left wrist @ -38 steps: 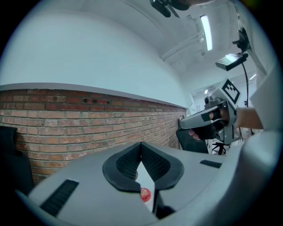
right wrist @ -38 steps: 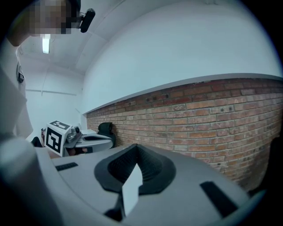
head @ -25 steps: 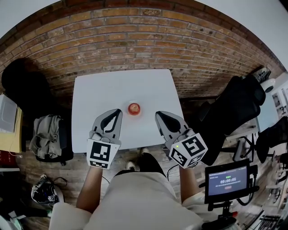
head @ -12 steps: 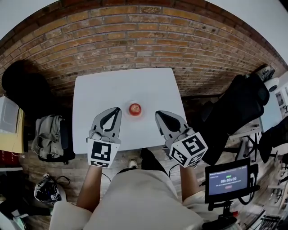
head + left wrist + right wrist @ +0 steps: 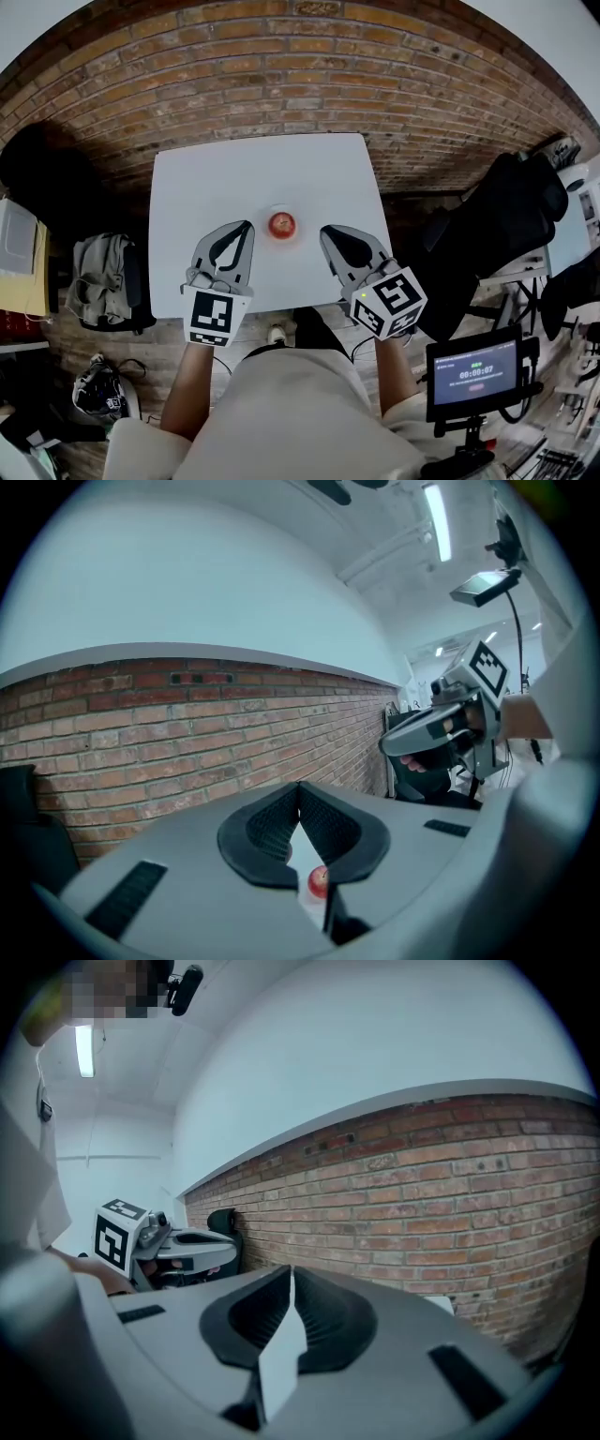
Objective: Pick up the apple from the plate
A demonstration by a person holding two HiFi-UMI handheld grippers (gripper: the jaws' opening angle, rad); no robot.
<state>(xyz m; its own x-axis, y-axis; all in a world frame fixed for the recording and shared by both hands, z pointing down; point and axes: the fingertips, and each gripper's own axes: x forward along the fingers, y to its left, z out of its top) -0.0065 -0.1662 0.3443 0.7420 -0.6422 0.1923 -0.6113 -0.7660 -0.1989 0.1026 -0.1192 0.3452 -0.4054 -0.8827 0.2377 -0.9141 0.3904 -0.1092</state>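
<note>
this looks like a lab or studio workspace, not a home. a bare brick wall (image 5: 281,66) runs behind a plain white table (image 5: 234,178), and strip lights (image 5: 436,522) hang on a white ceiling. near the table are a black office chair (image 5: 497,234) and a small screen on a stand (image 5: 473,372) showing a timer readout. a bag (image 5: 98,281) and a helmet (image 5: 94,396) lie on the wood-look floor (image 5: 150,352).

I see a white square table (image 5: 253,178) carrying one small pale plate (image 5: 281,239), set toward its near edge and about midway across, with a red apple (image 5: 281,224) sitting on the plate's middle.
</note>
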